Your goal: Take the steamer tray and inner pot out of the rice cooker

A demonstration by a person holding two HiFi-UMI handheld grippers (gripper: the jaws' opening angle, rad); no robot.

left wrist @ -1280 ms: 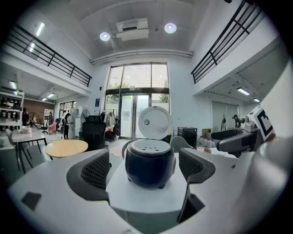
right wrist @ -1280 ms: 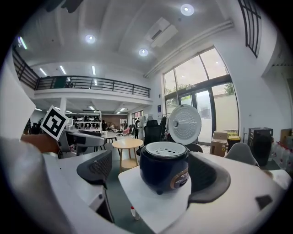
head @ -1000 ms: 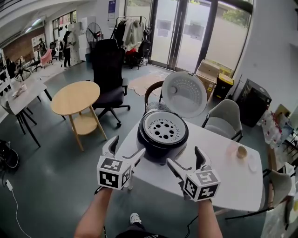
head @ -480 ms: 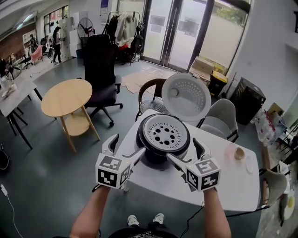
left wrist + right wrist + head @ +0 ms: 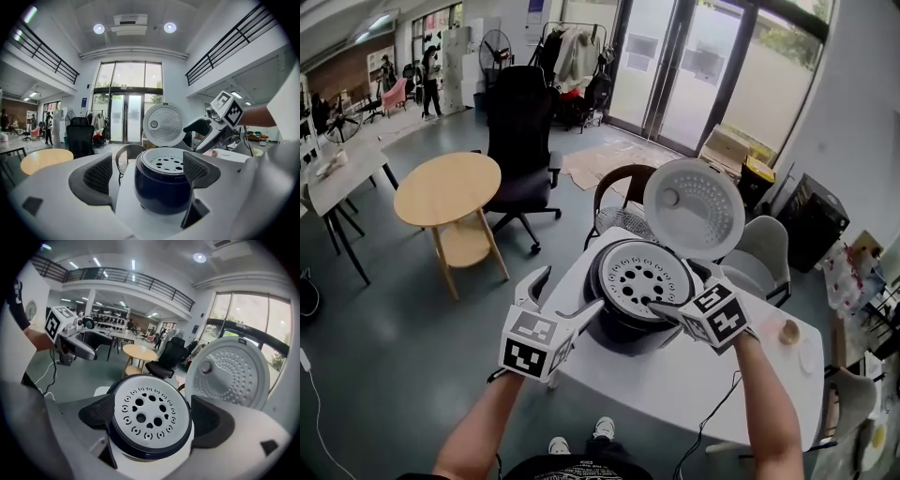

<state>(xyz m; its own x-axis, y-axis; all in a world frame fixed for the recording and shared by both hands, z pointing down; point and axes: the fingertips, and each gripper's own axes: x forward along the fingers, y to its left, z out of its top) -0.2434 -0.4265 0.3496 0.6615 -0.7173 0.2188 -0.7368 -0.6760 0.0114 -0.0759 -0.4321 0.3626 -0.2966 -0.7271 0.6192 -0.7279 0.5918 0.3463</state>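
We are at the approach to the first step: the steamer tray (image 5: 642, 278), white and pierced with holes, sits in the mouth of the dark rice cooker (image 5: 614, 326) on the white table (image 5: 703, 380), with the lid (image 5: 694, 206) standing open behind it. The inner pot is out of sight; we judge it lies beneath the tray. Our right gripper (image 5: 678, 292) hangs over the cooker's right rim, jaws wide apart with the tray framed between them, gripping nothing. Our left gripper (image 5: 570, 291) waits near the cooker's left side, jaws likewise spread and empty. Next, we judge, the right jaws must drop to the tray's edge and close on it before lifting straight up
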